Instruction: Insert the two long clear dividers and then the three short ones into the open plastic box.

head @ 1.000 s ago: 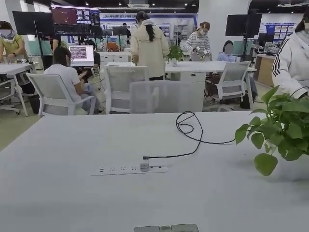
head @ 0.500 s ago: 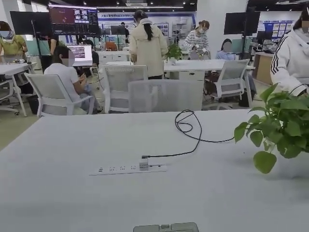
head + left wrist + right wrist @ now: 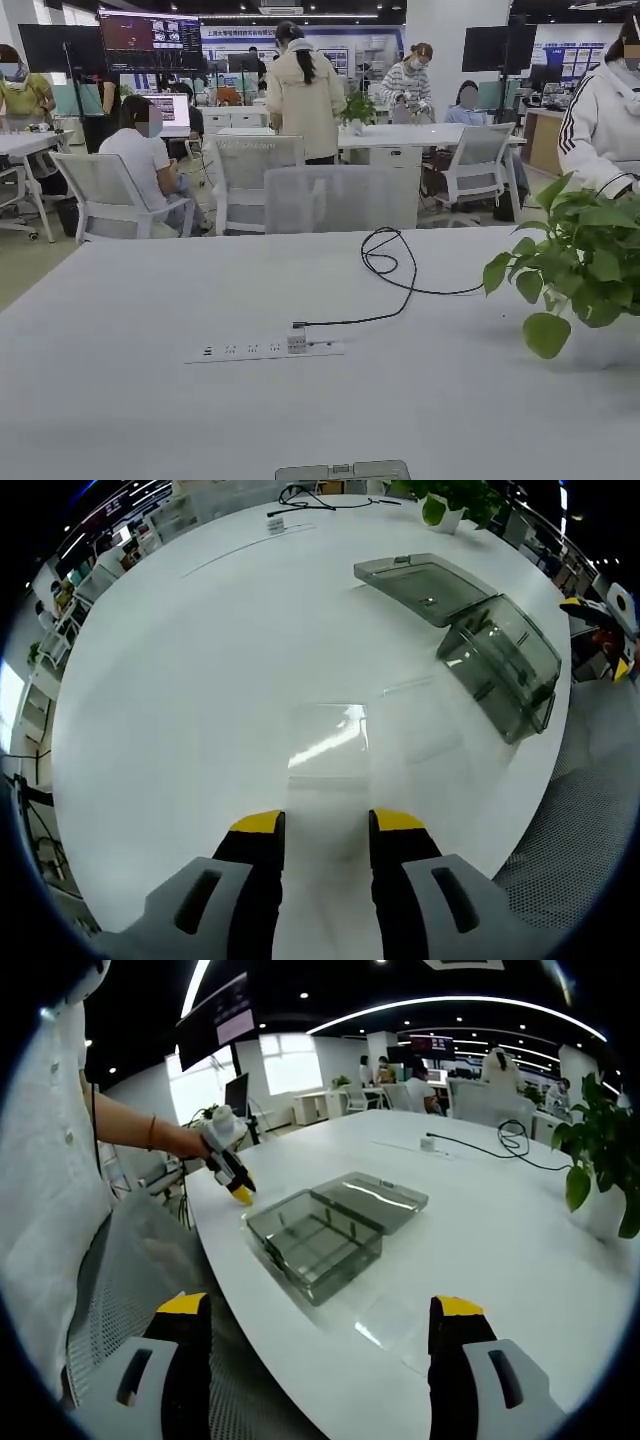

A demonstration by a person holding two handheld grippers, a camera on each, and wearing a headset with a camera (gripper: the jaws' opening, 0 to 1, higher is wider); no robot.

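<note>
**Both grippers empty, dividers flat on the table**

Head view: the white table [image 3: 120, 400] carries a power strip [image 3: 265, 349]; the lid [image 3: 343, 470] of the plastic box edges in at the bottom.

Left gripper view: the left gripper [image 3: 325, 825] holds its jaws a modest gap apart, nothing between. The clear dividers [image 3: 328, 738] lie flat just ahead, and the plastic box [image 3: 500, 665] stands open nearby.

Right gripper view: the right gripper [image 3: 320, 1306] is spread wide and empty, facing the box at the table's near edge.

The dividers look thin, light, stiff and slick. Lying flat they will likely resist pinching, so tease 1 edge up and grip it there.
</note>
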